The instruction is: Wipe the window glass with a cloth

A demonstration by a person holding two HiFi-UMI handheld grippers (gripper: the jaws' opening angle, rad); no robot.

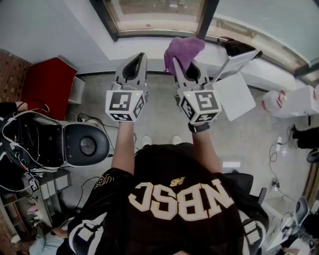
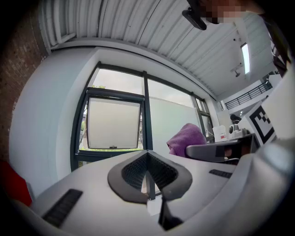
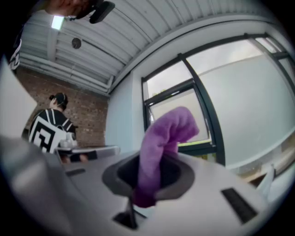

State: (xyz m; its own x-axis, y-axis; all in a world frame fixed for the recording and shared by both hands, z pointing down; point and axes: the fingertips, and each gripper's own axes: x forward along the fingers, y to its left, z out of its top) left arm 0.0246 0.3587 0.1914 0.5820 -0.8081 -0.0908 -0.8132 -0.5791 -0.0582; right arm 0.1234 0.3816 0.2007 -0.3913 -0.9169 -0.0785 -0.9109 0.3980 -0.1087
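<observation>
Before dark-framed window glass [image 1: 154, 11], at left: left gripper [image 1: 133, 67] held raised, jaws pressed together, nothing between them. At right: right gripper [image 1: 188, 70] clamped crumpled purple fabric cloth [image 1: 183, 49], wad stood above jaw tips, near pane; contact could not be confirmed. Judgement: step called for advancing wad flat against glass, firm clamp, overlapping passes, hard jaw tips kept off pane.

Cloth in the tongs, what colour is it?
Purple. The cloth shows best in the right gripper view.
</observation>
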